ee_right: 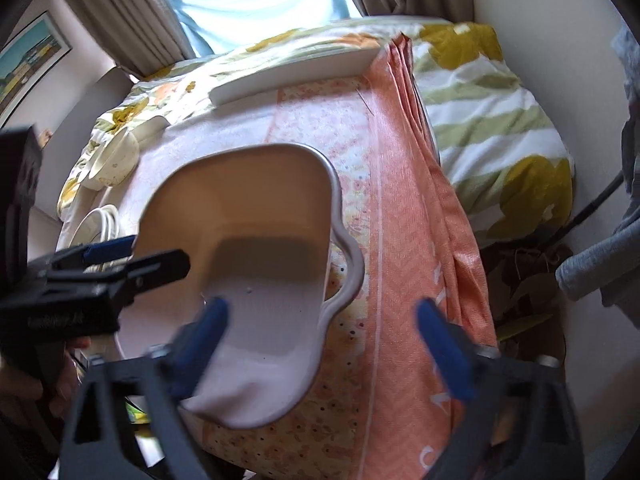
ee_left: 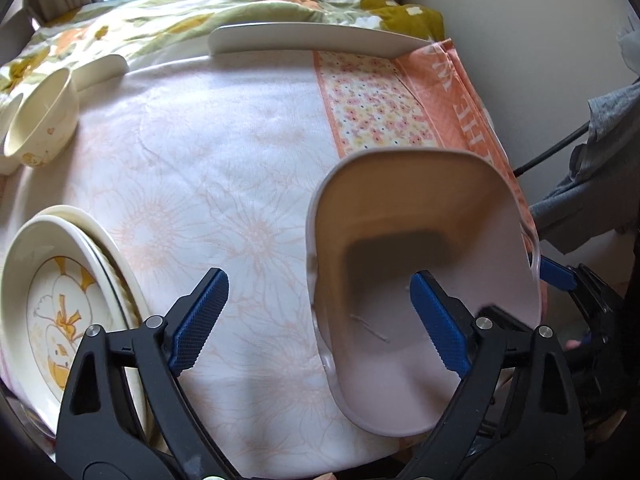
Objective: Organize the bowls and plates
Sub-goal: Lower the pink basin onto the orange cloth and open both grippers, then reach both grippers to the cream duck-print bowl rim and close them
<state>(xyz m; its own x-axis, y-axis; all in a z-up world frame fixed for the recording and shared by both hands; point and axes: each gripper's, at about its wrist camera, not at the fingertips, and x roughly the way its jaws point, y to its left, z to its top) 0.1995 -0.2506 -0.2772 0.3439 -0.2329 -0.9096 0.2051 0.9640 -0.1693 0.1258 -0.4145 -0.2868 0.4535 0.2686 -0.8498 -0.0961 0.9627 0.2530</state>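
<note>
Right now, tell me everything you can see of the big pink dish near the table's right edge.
The pink dish is a deep, squarish baking-style dish with rounded corners, a wavy lip at the sides and a flat recessed bottom. It looks like glazed ceramic, pale pink inside with a greyish rim, and empty. It sits on the floral tablecloth. Both tools are open around it: the left tool and the right tool.

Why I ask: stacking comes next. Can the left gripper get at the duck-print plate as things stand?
Probably yes. The left gripper is open and empty, and the duck-print plate lies topmost on its stack just left of it, nothing between them. One finger hangs over the pink dish.
</note>
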